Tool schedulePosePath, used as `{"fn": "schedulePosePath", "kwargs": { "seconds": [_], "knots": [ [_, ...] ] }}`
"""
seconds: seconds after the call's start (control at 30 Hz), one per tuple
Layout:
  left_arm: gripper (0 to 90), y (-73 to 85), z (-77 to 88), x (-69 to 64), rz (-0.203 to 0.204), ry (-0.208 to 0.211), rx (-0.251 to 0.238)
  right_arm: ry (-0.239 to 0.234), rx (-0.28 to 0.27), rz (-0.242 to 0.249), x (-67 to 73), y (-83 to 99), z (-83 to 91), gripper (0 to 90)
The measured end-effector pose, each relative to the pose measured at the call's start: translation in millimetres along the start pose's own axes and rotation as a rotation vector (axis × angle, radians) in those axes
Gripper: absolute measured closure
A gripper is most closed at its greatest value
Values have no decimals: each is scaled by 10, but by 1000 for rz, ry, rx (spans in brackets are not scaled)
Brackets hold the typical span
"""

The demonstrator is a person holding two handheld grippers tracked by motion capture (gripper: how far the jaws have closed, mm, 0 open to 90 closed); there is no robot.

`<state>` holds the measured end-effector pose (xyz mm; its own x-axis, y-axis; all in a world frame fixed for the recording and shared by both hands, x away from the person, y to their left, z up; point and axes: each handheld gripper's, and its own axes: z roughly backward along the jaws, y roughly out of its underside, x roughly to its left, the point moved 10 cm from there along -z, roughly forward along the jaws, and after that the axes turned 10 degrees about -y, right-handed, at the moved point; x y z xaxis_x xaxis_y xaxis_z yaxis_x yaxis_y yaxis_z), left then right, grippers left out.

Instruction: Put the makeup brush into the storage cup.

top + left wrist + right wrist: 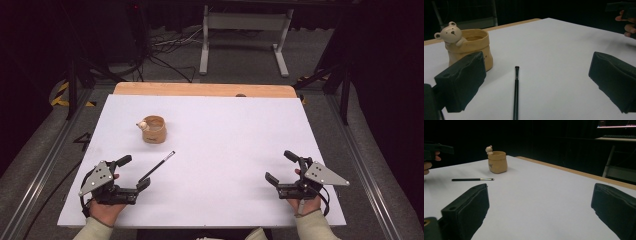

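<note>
— Where's your brush?
— The thin black makeup brush (516,92) lies flat between your left gripper's (131,182) spread jaws, near the bear pot (153,129). Right gripper (283,171) is spread too, empty.
— Handling?
— Probably light, stiff, rolls easily; pinch mid-handle.

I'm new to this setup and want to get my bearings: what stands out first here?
A tan pot with a little bear figure perched on its rim stands at the left of the white table. A thin black brush lies flat just nearer the person, in front of the left gripper. The right gripper rests at the near right, both with jaws spread wide.
</note>
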<state>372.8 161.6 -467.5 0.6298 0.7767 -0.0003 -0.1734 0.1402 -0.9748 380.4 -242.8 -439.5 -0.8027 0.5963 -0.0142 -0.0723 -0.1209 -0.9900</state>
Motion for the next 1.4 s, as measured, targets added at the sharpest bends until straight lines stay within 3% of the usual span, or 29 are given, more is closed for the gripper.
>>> {"fn": "schedulePosePath", "kwargs": {
  "seconds": [0.23, 0.63, 1.0, 1.4],
  "knots": [
    [5, -41, -10, -6, -2, 5, -23, -6, -4, -10, -6, 2, -7, 15],
    [0, -230, -99, -13, 49, 40, -55, -3, -8, -10, -6, -5, 15, 13],
    [0, -313, -247, -119, 5, 67, -53, -4, -15, -13, -16, -9, 27, 13],
    [0, -418, -370, -160, 1, 101, -54, -9, -23, 1, -10, -21, 24, 18]
  ]
}}
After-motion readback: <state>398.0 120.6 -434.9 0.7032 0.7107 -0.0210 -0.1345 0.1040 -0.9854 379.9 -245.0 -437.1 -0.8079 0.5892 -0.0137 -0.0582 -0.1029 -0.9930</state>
